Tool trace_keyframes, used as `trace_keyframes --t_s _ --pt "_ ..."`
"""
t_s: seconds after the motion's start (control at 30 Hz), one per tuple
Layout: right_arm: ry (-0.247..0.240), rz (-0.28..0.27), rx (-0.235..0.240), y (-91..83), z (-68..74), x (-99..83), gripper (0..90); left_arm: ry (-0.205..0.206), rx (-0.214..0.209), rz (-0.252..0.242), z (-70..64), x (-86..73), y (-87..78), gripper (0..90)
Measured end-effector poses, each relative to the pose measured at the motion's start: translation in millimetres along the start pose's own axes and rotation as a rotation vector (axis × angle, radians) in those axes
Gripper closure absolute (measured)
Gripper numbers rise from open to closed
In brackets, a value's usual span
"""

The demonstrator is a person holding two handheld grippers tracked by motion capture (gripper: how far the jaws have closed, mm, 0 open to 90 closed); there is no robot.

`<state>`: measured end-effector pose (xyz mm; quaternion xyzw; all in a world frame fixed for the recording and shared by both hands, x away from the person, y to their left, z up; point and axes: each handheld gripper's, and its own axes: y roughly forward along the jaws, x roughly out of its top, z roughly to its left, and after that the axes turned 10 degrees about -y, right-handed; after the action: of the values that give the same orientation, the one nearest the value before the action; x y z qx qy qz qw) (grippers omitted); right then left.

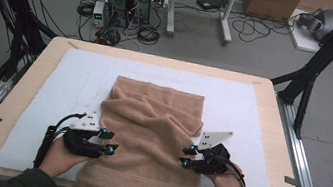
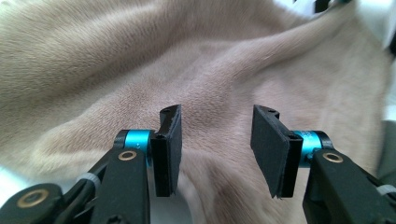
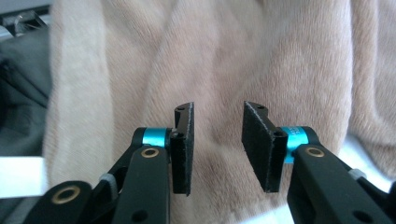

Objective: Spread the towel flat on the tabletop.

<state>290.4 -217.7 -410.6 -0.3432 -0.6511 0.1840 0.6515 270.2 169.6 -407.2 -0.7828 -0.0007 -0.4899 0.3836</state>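
We see a soft tan towel (image 1: 150, 136) lying in the middle of the table (image 1: 48, 59), on a white mat (image 1: 253, 107). Its near end hangs a little over the table's near edge. The far part of the towel is bunched up and wrinkly.

Our left gripper (image 1: 107, 142) sits at the towel's left edge, near the table's near side. Its jaws are spread apart with nothing between them, and the towel lies right under them.

Our right gripper (image 1: 188, 156) sits at the towel's right edge. Its jaws are spread apart too, with towel (image 3: 261, 56) behind them.
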Motion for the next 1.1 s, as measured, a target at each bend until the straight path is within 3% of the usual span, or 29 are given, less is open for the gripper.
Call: trace_keyframes --t_s 0.2,0.3,0.37,0.43,0.5,0.6,0.83,1.0,1.1 --pt "0.015 0.049 0.036 14.4 2.0 -13.2 58.6 0.037 0.055 0.126 8.4 -5.3 21.4 54.4" --pt "0.015 0.065 0.055 19.1 5.3 -16.0 58.8 0.007 0.044 0.142 14.8 -15.2 18.2 53.5" --pt "0.02 0.064 0.054 20.9 7.7 -17.0 63.7 0.002 0.044 0.114 18.6 -23.8 15.5 56.3" --pt "0.025 0.061 0.051 21.3 7.1 -17.0 75.2 -0.016 0.047 0.098 20.6 -26.2 14.0 64.7" --pt "0.024 0.061 0.059 22.8 7.8 -15.3 84.0 -0.002 0.051 0.1 20.4 -25.6 14.0 74.0" --pt "0.0 0.068 0.057 22.6 10.2 -12.3 85.8 0.015 0.045 0.108 18.8 -25.6 12.4 84.0" --pt "-0.032 0.003 0.095 11.7 30.5 -1.2 85.4 0.039 0.026 0.085 6.2 -33.5 -8.9 85.2" --pt "-0.079 -0.061 0.155 -0.4 48.4 9.5 82.0 0.043 -0.036 0.034 -6.4 -39.1 -34.7 84.5" --pt "-0.094 -0.086 0.123 -10.4 47.4 17.0 76.2 0.038 -0.042 0.018 -7.3 -36.6 -38.7 73.6"
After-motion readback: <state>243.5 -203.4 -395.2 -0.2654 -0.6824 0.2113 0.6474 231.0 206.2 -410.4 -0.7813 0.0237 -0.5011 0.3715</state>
